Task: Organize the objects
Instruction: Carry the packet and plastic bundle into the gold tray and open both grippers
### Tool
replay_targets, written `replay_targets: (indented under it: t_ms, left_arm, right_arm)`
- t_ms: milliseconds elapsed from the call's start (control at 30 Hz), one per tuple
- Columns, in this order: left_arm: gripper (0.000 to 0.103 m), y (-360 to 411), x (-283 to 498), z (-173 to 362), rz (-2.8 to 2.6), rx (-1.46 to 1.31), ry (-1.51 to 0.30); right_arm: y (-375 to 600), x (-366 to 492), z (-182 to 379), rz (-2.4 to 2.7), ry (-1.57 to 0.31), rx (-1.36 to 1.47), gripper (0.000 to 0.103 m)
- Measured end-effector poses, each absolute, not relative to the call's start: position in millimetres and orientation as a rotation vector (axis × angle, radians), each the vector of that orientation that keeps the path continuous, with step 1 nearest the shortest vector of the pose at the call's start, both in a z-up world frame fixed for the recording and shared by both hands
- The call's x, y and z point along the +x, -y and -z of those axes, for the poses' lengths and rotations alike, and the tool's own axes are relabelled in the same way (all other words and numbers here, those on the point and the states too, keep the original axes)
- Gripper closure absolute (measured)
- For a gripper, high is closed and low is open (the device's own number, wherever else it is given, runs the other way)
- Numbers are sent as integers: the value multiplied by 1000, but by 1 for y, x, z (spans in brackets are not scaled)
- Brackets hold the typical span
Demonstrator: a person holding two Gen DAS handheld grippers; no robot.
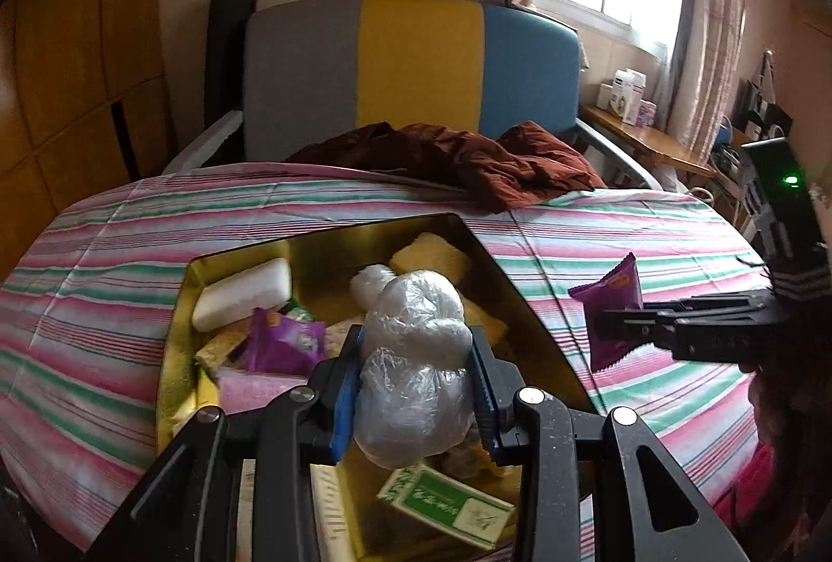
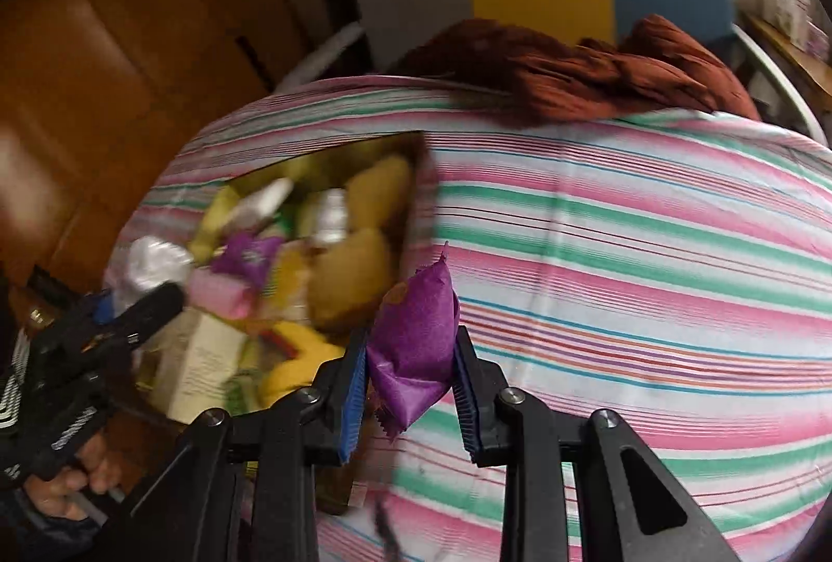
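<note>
Between the left gripper's [image 1: 416,385] fingers a knotted plastic bag [image 1: 411,354] is pinched, hanging over the gold box [image 1: 515,297] on the striped bed [image 1: 598,234]. Right gripper's [image 2: 411,364] fingers squeeze a purple snack packet [image 2: 413,343] beside the box. Most items already lie inside; these two apparently remain.

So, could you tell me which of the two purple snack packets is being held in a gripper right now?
The purple packet clamped in the right gripper, held over the striped sheet. The other purple packet lies loose inside the gold box.
</note>
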State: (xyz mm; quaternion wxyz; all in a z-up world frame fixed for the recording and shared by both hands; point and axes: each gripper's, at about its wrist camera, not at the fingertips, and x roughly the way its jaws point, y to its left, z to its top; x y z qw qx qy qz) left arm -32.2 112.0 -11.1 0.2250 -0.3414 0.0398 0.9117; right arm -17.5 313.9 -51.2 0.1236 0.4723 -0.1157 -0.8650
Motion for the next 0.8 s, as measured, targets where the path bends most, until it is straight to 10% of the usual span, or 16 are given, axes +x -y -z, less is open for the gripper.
replay_targets:
  t_ms: [800]
  left_arm:
    - [65,-50,-99,29,-2572,-1104,84]
  right_arm:
    - [-219,-72,85,2374,247,1440,72]
